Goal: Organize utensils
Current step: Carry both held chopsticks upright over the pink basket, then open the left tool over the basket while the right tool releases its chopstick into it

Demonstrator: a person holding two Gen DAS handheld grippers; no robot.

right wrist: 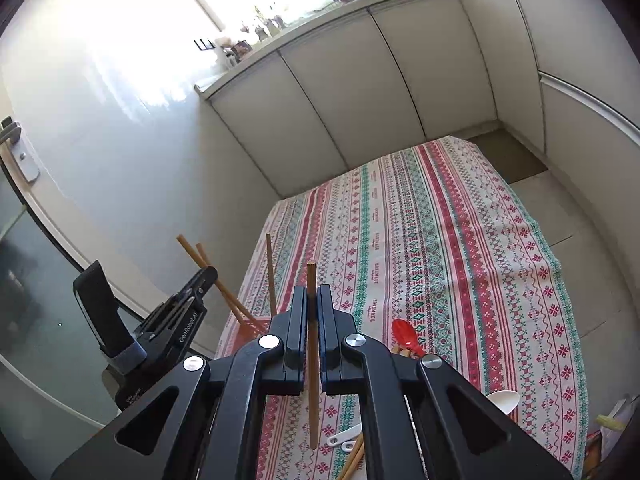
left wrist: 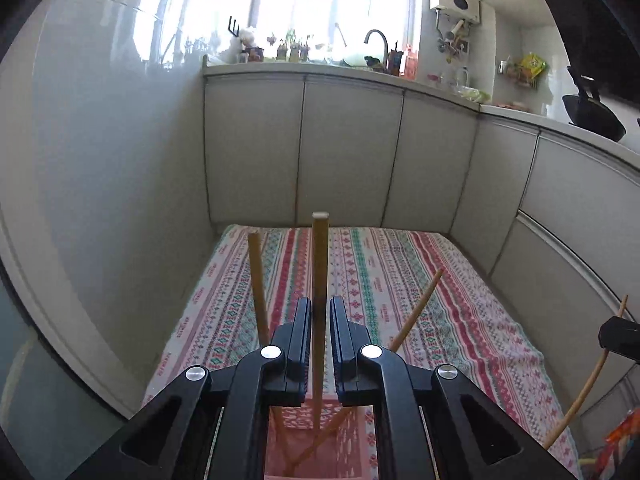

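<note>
My left gripper (left wrist: 320,305) hangs over a pink perforated basket (left wrist: 310,420) at the near left of the table. One wooden chopstick (left wrist: 320,256) stands upright between its jaws, with slim gaps on both sides, its foot in the basket. Two more chopsticks (left wrist: 256,280) lean out of the basket. My right gripper (right wrist: 311,293) is shut on a single chopstick (right wrist: 313,360), held upright above the tablecloth. Below it lie a red spoon (right wrist: 406,336), a white spoon (right wrist: 505,400) and loose chopsticks (right wrist: 353,456). The left gripper (right wrist: 206,278) shows at left over the basket (right wrist: 253,326).
A striped patterned tablecloth (right wrist: 460,240) covers the table, which stands against a glossy wall (left wrist: 100,160) on the left. Grey cabinets (left wrist: 352,152) with a cluttered counter and a sink run behind and to the right. A colourful packet (left wrist: 620,436) lies at the table's near right corner.
</note>
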